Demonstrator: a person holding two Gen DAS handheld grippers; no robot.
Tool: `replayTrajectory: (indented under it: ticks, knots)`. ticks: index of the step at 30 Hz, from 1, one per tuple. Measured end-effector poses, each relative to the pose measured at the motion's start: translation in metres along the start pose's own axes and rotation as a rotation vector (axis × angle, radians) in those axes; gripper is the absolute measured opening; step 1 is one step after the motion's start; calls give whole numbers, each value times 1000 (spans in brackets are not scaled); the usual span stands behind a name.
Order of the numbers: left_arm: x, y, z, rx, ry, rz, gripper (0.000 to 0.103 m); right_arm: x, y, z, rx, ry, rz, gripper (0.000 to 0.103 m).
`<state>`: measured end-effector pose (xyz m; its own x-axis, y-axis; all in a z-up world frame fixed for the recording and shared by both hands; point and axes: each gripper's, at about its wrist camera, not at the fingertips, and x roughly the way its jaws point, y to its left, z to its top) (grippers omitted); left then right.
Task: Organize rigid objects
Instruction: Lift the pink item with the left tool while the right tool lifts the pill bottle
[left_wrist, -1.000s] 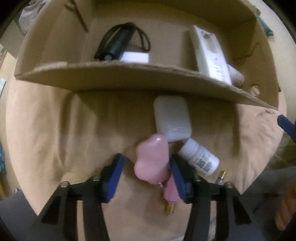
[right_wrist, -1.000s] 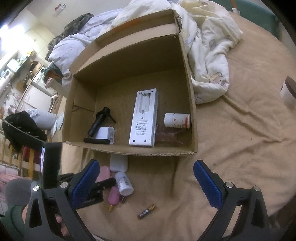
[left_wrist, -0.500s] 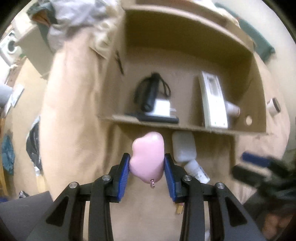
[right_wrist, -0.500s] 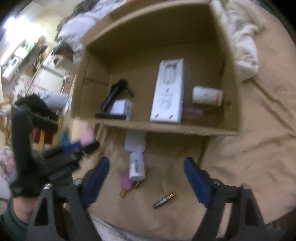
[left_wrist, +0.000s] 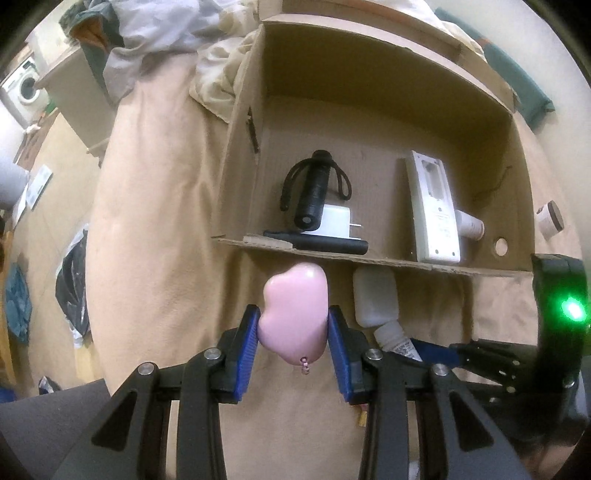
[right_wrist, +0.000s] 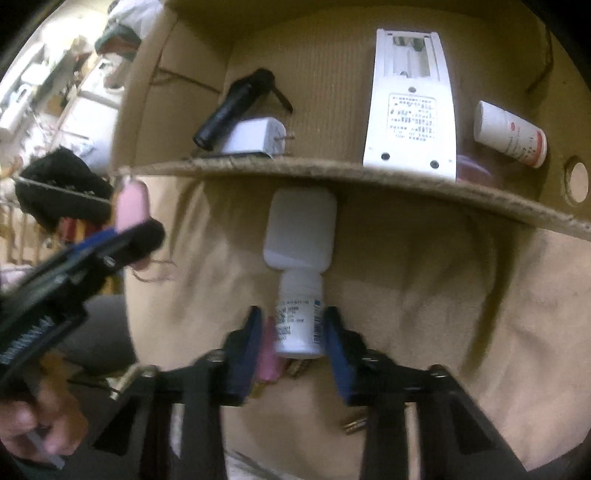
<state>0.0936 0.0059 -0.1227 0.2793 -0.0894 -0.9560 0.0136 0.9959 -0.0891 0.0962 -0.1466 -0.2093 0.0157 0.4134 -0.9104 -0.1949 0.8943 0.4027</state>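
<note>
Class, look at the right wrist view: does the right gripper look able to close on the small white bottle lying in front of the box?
Probably yes. The right gripper already straddles the small white bottle, but a pink item lies inside the jaws too and may get pinched along.

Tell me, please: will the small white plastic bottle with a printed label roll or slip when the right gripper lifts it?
The small white plastic bottle lies on its side, so it may roll. Its smooth wall looks slippery. The right gripper straddles it, apparently not clamped.
</note>
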Motion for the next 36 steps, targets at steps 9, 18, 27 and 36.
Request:
replayTrajectory:
  ticks: [9, 18, 27, 36]
  knots:
    - [3, -2, -3, 16, 11, 25, 33, -19, 6, -16, -31, -40, -11, 28]
    - [-8, -4, -14, 45, -13, 57, 33, -48, 12, -20, -58, -122, -7, 28]
    - [-47, 12, -10, -7, -80, 12, 33, -92, 2, -27, -14, -235, 27, 28]
    - [-99, 5, 18, 54, -208, 22, 33, -166, -10, -14, 22, -431, -27, 28]
